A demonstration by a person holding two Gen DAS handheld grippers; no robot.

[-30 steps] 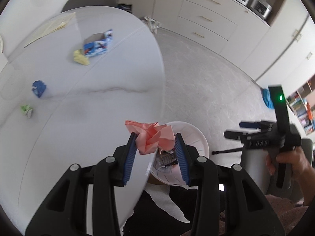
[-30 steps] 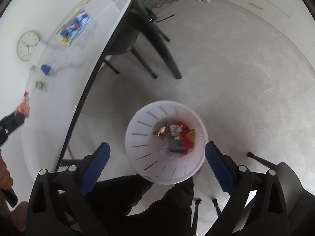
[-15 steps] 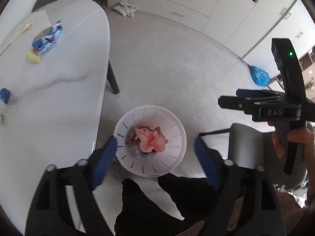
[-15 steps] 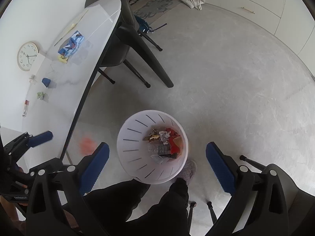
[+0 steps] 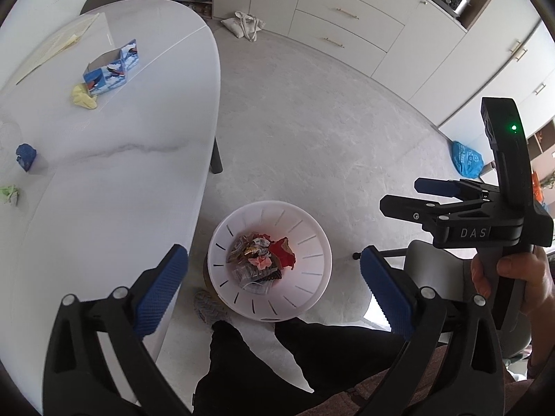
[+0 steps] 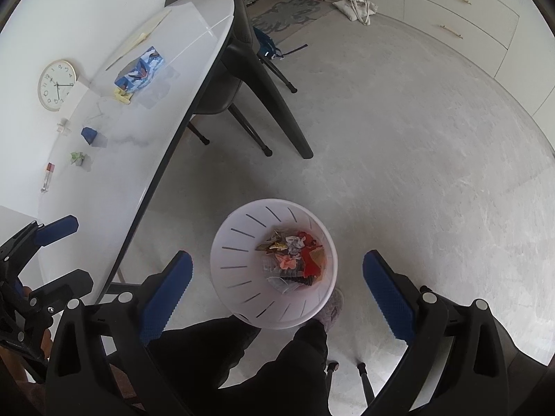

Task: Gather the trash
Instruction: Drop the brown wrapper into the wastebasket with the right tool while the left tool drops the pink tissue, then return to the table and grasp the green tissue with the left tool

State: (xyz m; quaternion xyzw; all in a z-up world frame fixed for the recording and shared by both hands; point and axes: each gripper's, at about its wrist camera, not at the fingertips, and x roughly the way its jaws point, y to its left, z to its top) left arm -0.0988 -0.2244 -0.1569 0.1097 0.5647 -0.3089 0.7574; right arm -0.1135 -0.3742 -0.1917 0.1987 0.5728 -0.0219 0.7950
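A white slotted bin (image 5: pixel 314 289) stands on the floor beside the white table (image 5: pixel 104 180), holding mixed trash with a pink paper wad (image 5: pixel 261 262) on top. Above the bin, my left gripper (image 5: pixel 273 250) has its jaws opening wide, with nothing between them. My right gripper (image 6: pixel 277 256) hangs open and empty over the same bin (image 6: pixel 236 279). On the table lie a blue wad (image 5: pixel 26 156), a green wad (image 5: pixel 9 195), a yellow wad (image 5: pixel 83 96) and a blue patterned box (image 5: pixel 111 69).
The person's dark-trousered legs (image 5: pixel 263 364) and a slipper (image 5: pixel 208 306) are just below the bin. A dark chair (image 6: pixel 225 83) is tucked under the table. A clock (image 6: pixel 56 85) leans at the table's far side. A tote bag (image 5: pixel 244 27) and a blue bag (image 5: pixel 466 159) lie on the floor near cabinets.
The left gripper moved off the table edge to above the bin and opened. The pink paper wad it held has dropped into the bin. The right gripper stayed open.
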